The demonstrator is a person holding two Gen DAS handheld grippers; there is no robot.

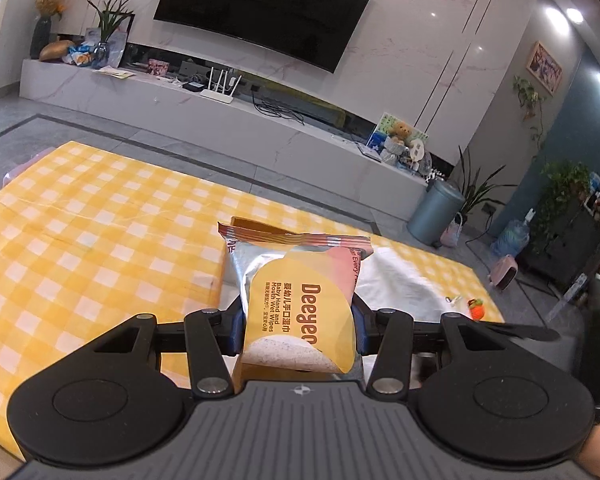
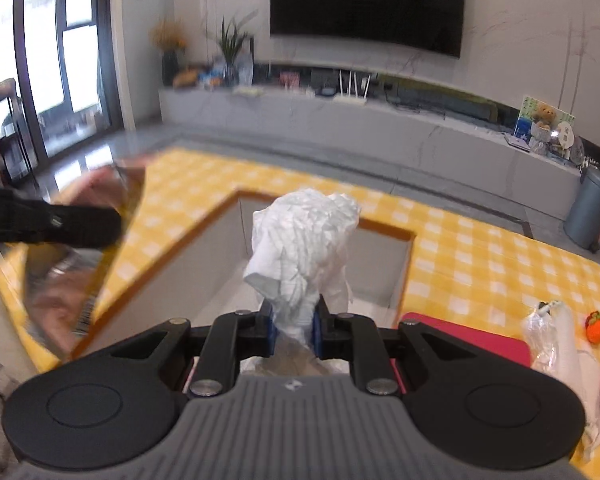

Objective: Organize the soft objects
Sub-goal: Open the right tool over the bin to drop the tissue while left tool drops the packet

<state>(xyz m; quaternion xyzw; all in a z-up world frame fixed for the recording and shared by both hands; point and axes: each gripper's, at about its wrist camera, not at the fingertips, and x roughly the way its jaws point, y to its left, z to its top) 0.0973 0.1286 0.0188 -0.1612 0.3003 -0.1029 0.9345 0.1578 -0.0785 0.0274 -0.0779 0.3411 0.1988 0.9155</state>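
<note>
My left gripper (image 1: 298,328) is shut on a silver, yellow and pink pack of Deeyeo wet wipes (image 1: 300,304), which stands upright between the pads. Just behind the pack shows the brown rim of an open cardboard box (image 1: 256,228). In the right wrist view my right gripper (image 2: 294,330) is shut on a crumpled white cloth (image 2: 304,240) and holds it above that box (image 2: 388,232), whose inside is pale grey. The left gripper's finger (image 2: 60,220) and the blurred wipes pack (image 2: 60,280) hang at the box's left side.
The table wears a yellow checked cloth (image 1: 100,220). Right of the box lie a red flat thing (image 2: 460,332), a clear plastic bag (image 2: 540,336) and a small orange toy (image 2: 596,326). A grey bin (image 2: 590,208) stands on the floor beyond the table.
</note>
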